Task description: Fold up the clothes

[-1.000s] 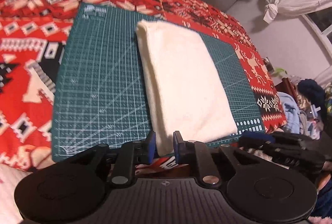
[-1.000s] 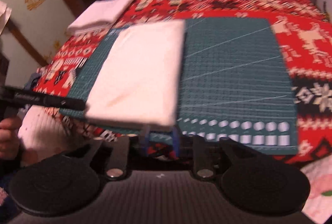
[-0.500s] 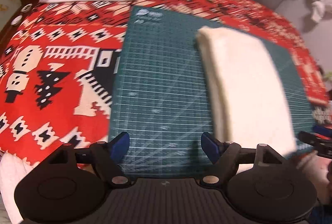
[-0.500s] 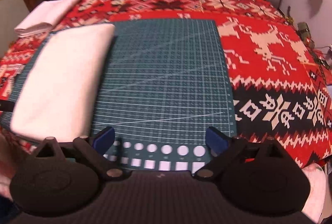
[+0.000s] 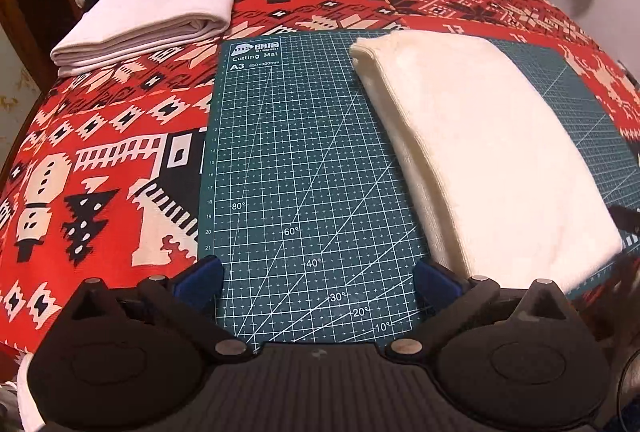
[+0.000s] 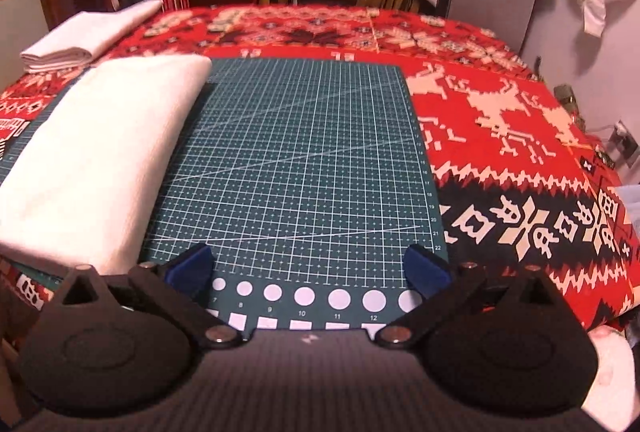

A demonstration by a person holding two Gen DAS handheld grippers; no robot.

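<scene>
Your left tongs [image 5: 318, 278] and right tongs [image 6: 306, 268] both hang spread wide and empty at the mat's [image 5: 296, 160] near edge, leaving the folded cloth [image 5: 476, 152] flat mid-mat, apparently released as finished.

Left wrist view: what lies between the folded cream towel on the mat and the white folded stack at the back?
Only bare cutting mat and red patterned blanket separate cream towel from white stack.
</scene>
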